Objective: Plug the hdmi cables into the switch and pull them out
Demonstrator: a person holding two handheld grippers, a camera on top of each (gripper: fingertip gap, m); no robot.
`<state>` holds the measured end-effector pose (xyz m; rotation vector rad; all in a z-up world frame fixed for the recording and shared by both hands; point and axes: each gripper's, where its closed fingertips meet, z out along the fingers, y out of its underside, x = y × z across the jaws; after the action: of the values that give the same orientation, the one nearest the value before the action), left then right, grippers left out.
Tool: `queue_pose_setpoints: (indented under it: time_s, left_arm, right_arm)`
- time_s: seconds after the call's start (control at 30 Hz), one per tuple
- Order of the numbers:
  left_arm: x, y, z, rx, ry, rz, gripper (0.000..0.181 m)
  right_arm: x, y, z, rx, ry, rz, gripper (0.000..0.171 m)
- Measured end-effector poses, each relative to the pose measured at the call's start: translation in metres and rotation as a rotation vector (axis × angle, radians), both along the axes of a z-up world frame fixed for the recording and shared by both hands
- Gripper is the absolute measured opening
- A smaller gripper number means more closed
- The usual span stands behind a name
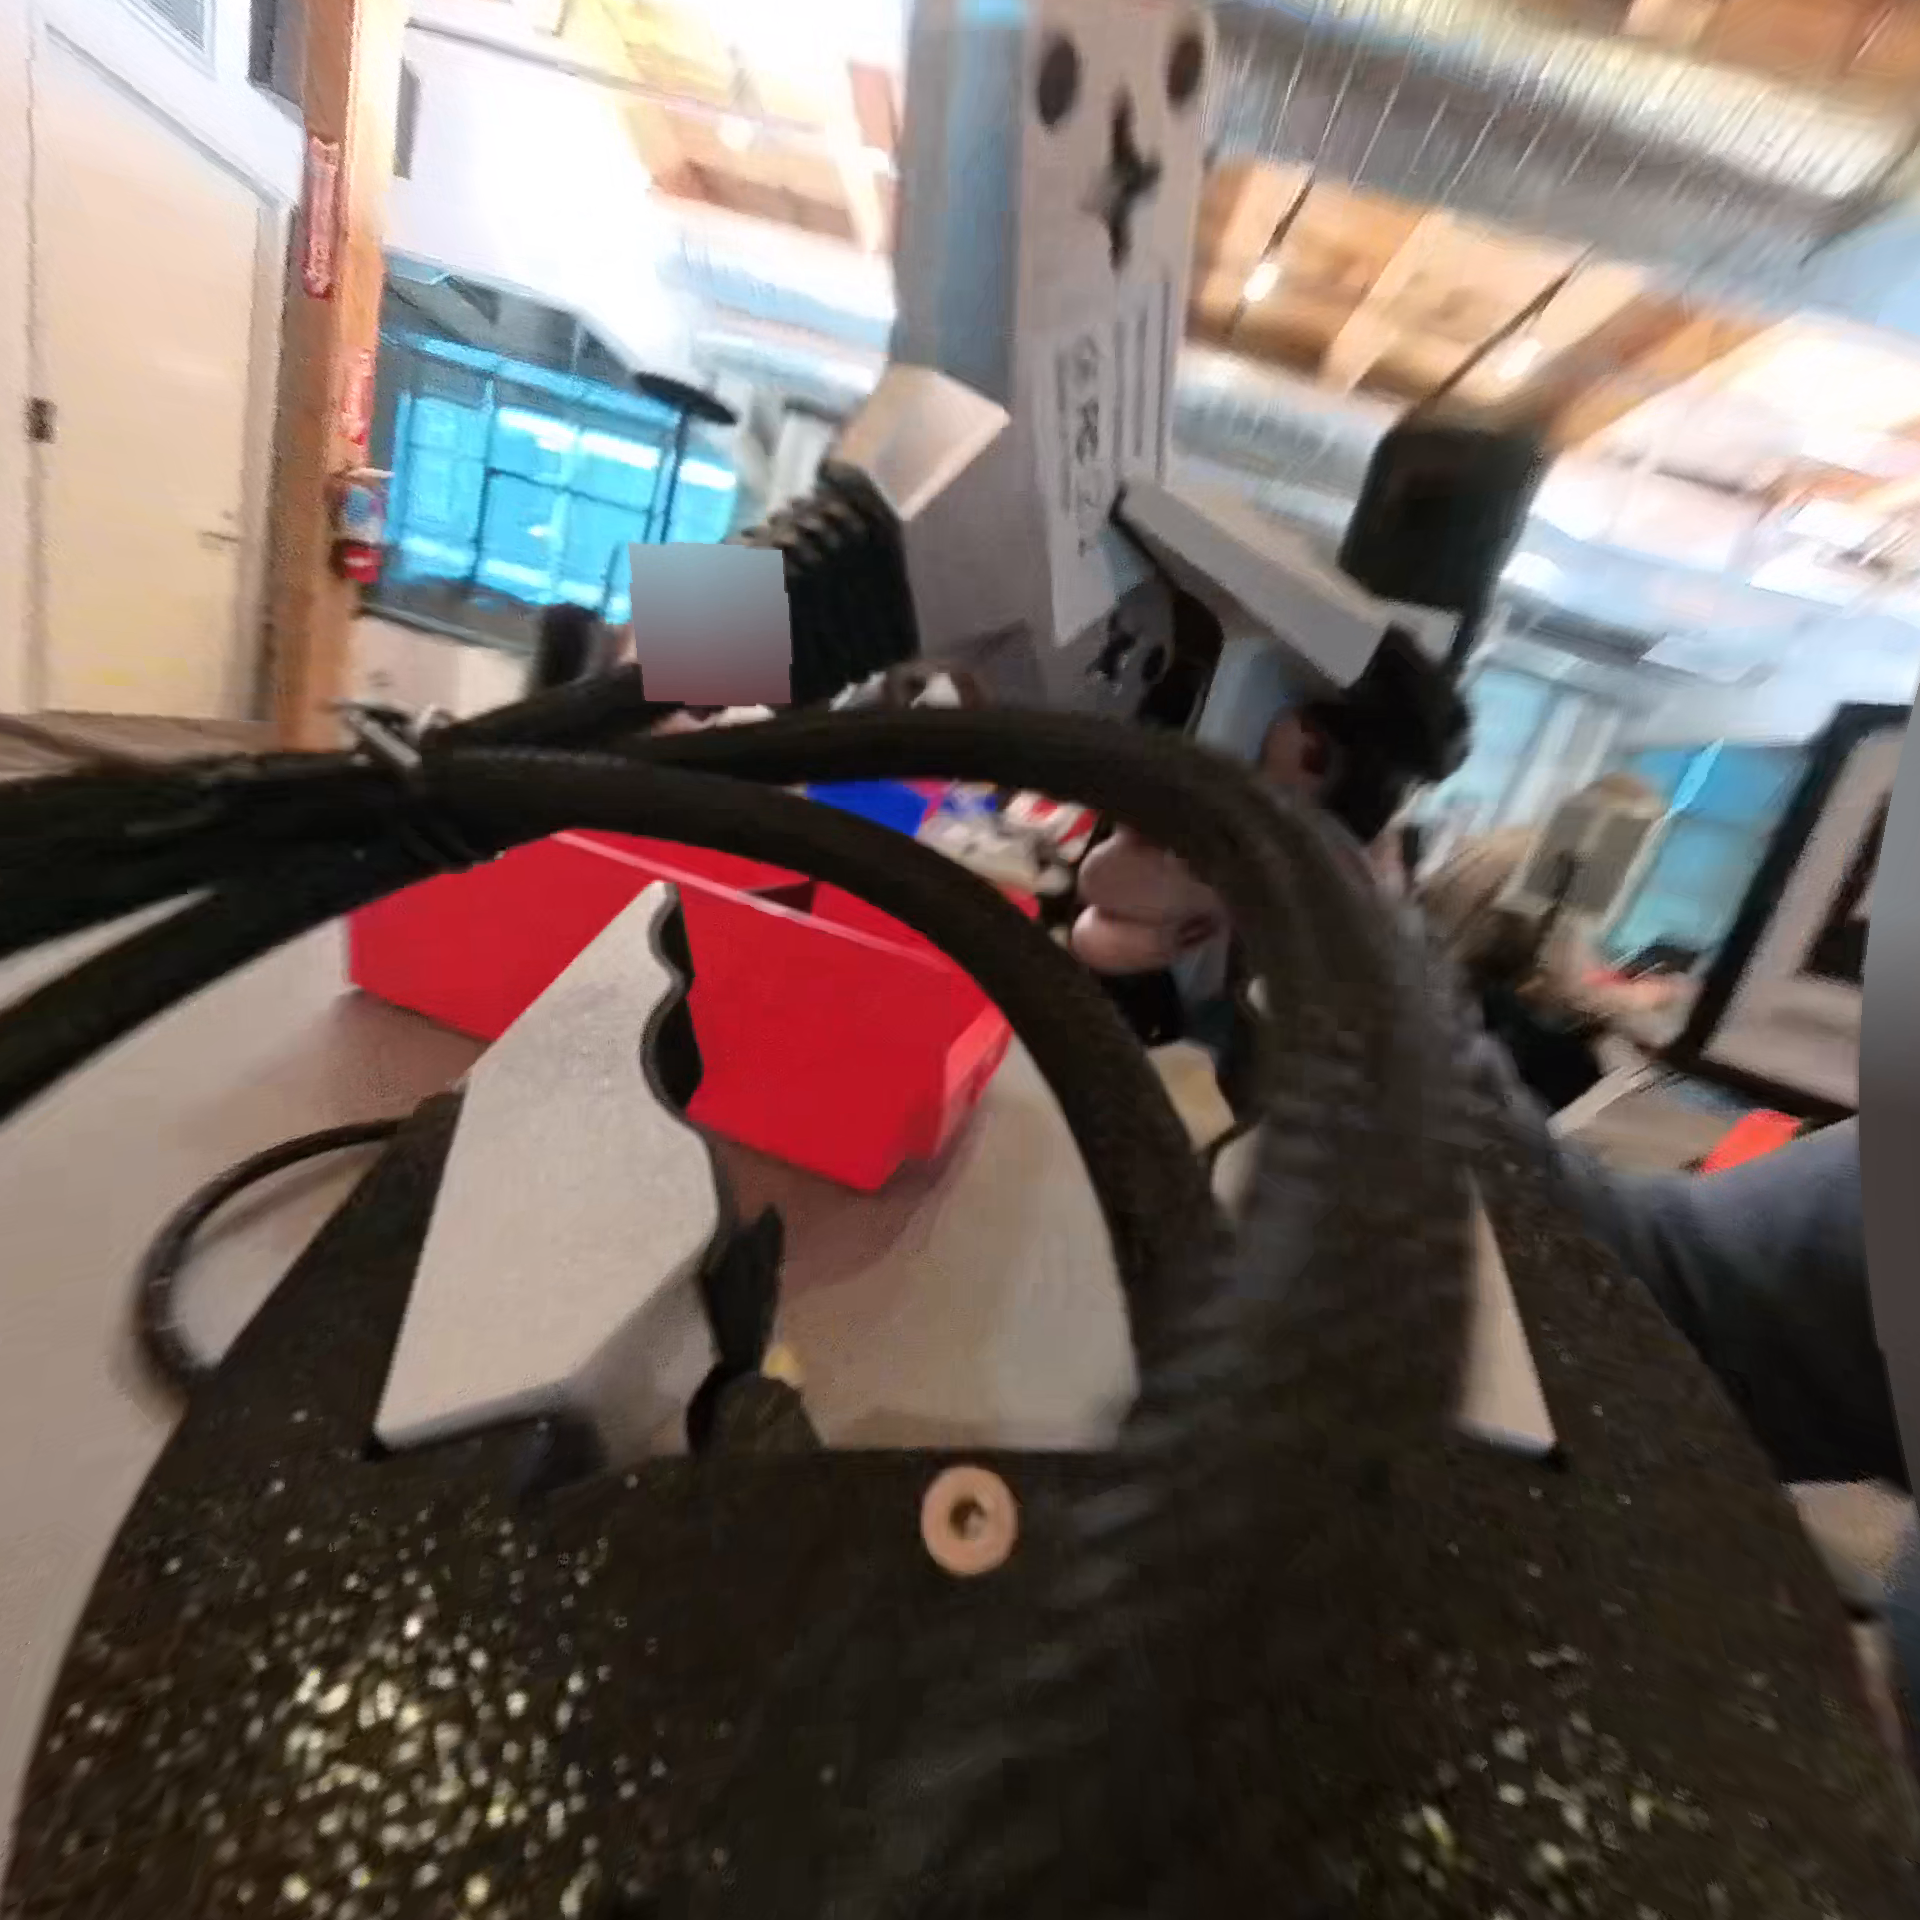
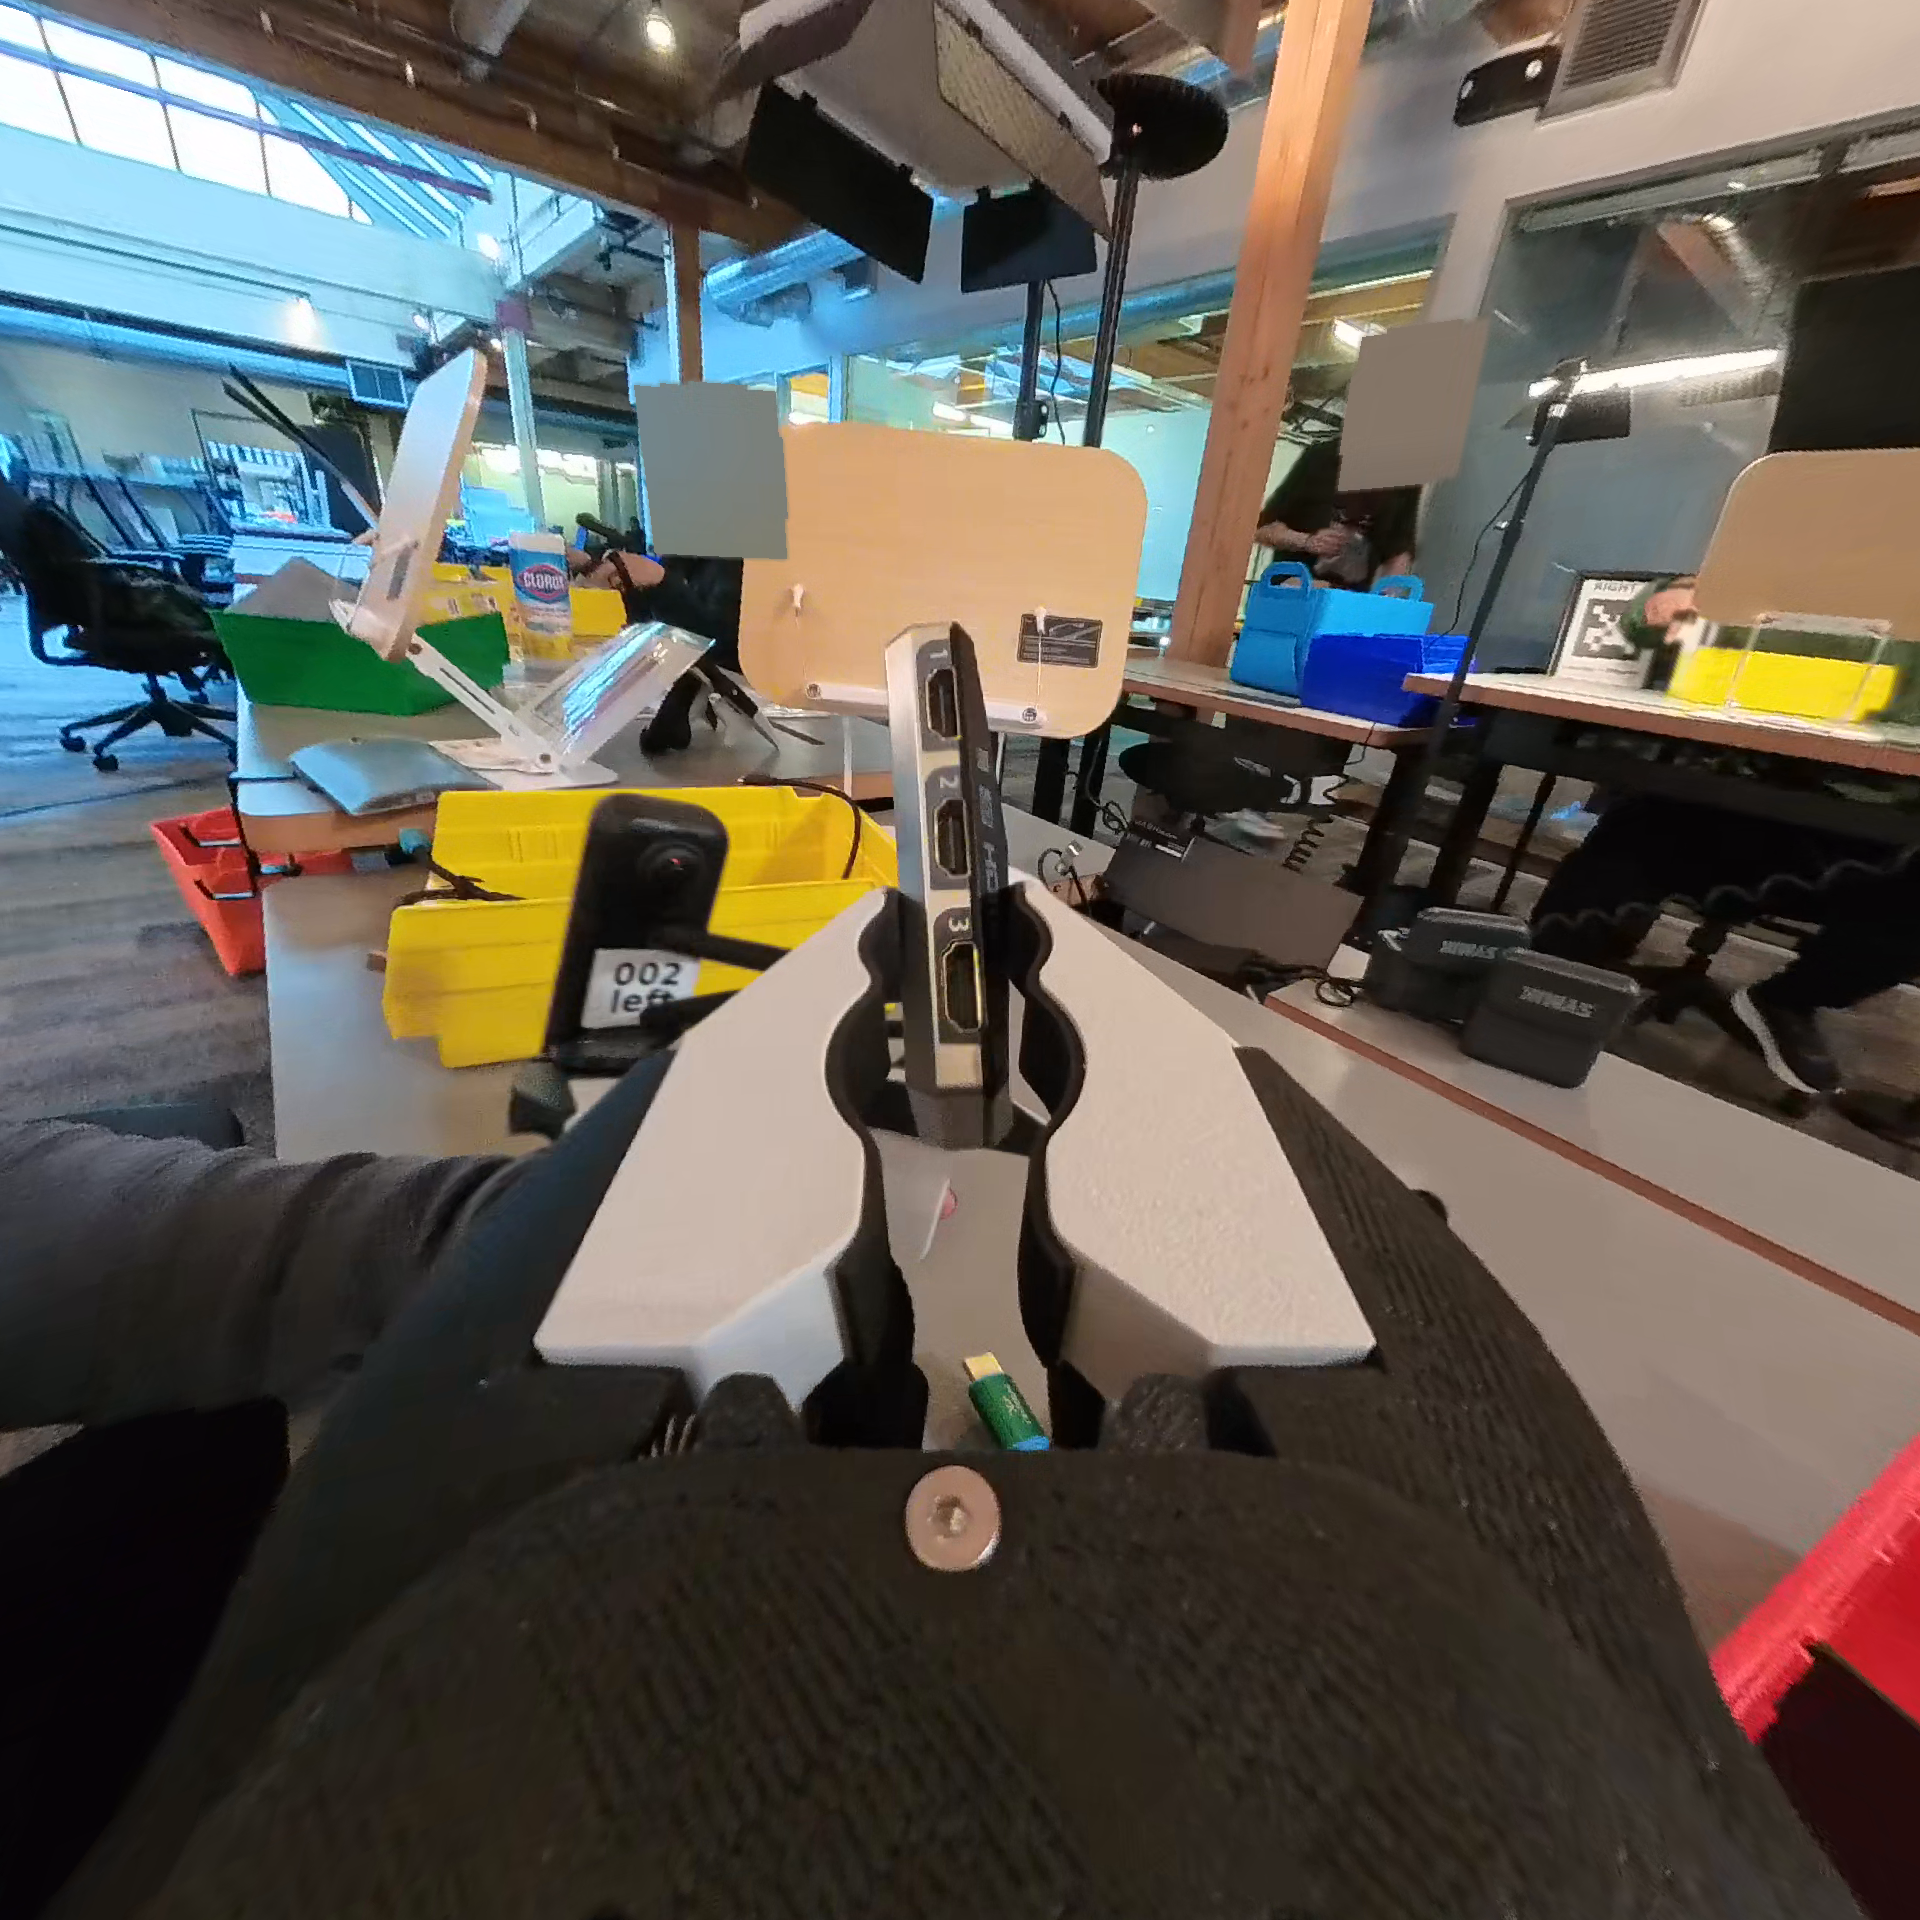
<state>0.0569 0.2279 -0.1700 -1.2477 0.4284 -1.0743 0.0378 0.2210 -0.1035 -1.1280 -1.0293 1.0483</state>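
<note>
- The right gripper [image 2: 951, 1013] has its white fingers [image 2: 748, 1143] pinching the switch [image 2: 954, 894], clamped on its lower end, so the slim dark box is lifted clear of the table [image 2: 1507, 1299].
- The switch stands nearly upright, its long axis running from the fingers up and slightly away, leaning a little to the left at the top.
- Its narrow silver edge with three ports stacked one above another faces back toward the right wrist camera; all three ports look bare, the lowest sitting level with the fingertips.
- Below the fingers, a small green plug-like piece [image 2: 1003, 1413] lies on the table.
- Just left of the right gripper stands a black camera stick [image 2: 639, 914] with a white label, in front of a yellow bin [image 2: 488, 966]; a dark sleeve [image 2: 208, 1247] reaches in from the left.
- A red bin's corner [image 2: 1829, 1600] shows at the lower right of that view.
- The left wrist view is heavily blurred. The left gripper [image 1: 935, 1195] shows one grey finger [image 1: 582, 1174] plainly and only a sliver of the other far to the right, so the fingers are spread wide.
- Thick black braided hdmi cables [image 1: 935, 904] arc across between those fingers from the left, bending down toward the gripper body; whether they touch a finger I cannot tell.
- A small dark tip [image 1: 743, 1299] pokes up beside the grey finger's base.
- Beyond, a red bin [image 1: 810, 997] rests on the table [image 1: 156, 1091].
</note>
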Motion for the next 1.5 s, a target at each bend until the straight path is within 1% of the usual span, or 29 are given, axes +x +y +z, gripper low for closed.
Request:
queue_pose_setpoints:
  time_s: [0.03, 0.1, 0.2, 0.4, 0.47, 0.53, 0.6, 0.67, 0.73, 0.8, 0.83, 0.93, 1.03, 1.07, 1.13, 1.2, 1.27, 1.37, 1.5]
  left_arm:
    - [-0.004, -0.001, 0.007, 0.001, -0.079, -0.034, 0.102]
    - [-0.017, 0.000, 0.022, 0.025, -0.222, -0.062, 0.089]
    - [-0.029, -0.007, 0.037, 0.049, -0.358, -0.162, 0.077]
    - [-0.029, -0.028, 0.049, 0.136, -0.386, -0.292, 0.055]
    - [-0.029, -0.031, 0.051, 0.161, -0.371, -0.291, 0.043]
    - [-0.030, -0.031, 0.052, 0.172, -0.349, -0.289, 0.035]
    - [-0.032, -0.029, 0.049, 0.185, -0.307, -0.268, 0.020]
    - [-0.034, -0.029, 0.046, 0.202, -0.254, -0.255, 0.020]
    - [-0.036, -0.028, 0.044, 0.225, -0.171, -0.202, 0.019]
    - [-0.048, -0.021, 0.043, 0.267, -0.071, -0.072, 0.019]
    - [-0.055, -0.018, 0.041, 0.282, -0.014, -0.016, 0.019]
    - [-0.073, -0.010, 0.027, 0.330, 0.199, 0.154, 0.019]
    - [-0.081, -0.012, 0.006, 0.389, 0.415, 0.253, 0.019]
    - [-0.084, -0.013, -0.001, 0.421, 0.487, 0.295, 0.019]
    - [-0.090, -0.016, -0.014, 0.503, 0.639, 0.389, 0.020]
    - [-0.093, -0.021, -0.026, 0.608, 0.813, 0.457, 0.019]
    - [-0.095, -0.028, -0.033, 0.710, 0.929, 0.510, 0.020]
    - [-0.097, -0.039, -0.042, 0.800, 1.020, 0.519, 0.019]
    - [-0.094, -0.047, -0.048, 0.864, 1.063, 0.494, 0.019]
  right_arm:
    - [0.000, 0.000, 0.000, -0.010, 0.004, 0.007, 0.017]
    - [0.000, -0.002, 0.000, -0.051, 0.022, 0.046, 0.017]
    - [-0.003, -0.004, -0.004, -0.122, 0.034, 0.110, 0.017]
    - [-0.007, -0.013, -0.013, -0.254, 0.054, 0.278, 0.017]
    - [-0.010, -0.017, -0.017, -0.272, 0.045, 0.316, 0.017]
    - [-0.011, -0.020, -0.020, -0.271, 0.029, 0.341, 0.017]
    - [-0.012, -0.024, -0.024, -0.244, -0.005, 0.348, 0.018]
    - [-0.014, -0.025, -0.028, -0.222, -0.037, 0.334, 0.018]
    - [-0.016, -0.023, -0.032, -0.216, -0.066, 0.307, 0.020]
    - [-0.011, -0.016, -0.029, -0.237, -0.071, 0.274, 0.046]
    - [-0.007, -0.009, -0.030, -0.254, -0.095, 0.243, 0.052]
    - [0.003, 0.005, -0.047, -0.218, -0.235, 0.140, 0.046]
    - [0.000, 0.010, -0.079, -0.077, -0.453, 0.041, 0.035]
    - [-0.003, 0.012, -0.093, -0.010, -0.529, 0.003, 0.030]
    - [-0.012, 0.016, -0.127, 0.116, -0.701, -0.050, 0.027]
    - [-0.018, 0.022, -0.163, 0.230, -0.858, -0.088, 0.027]
    - [-0.022, 0.028, -0.190, 0.339, -0.967, -0.112, 0.028]
    - [-0.026, 0.036, -0.208, 0.472, -1.032, -0.144, 0.029]
    - [-0.029, 0.047, -0.210, 0.616, -1.050, -0.205, 0.023]
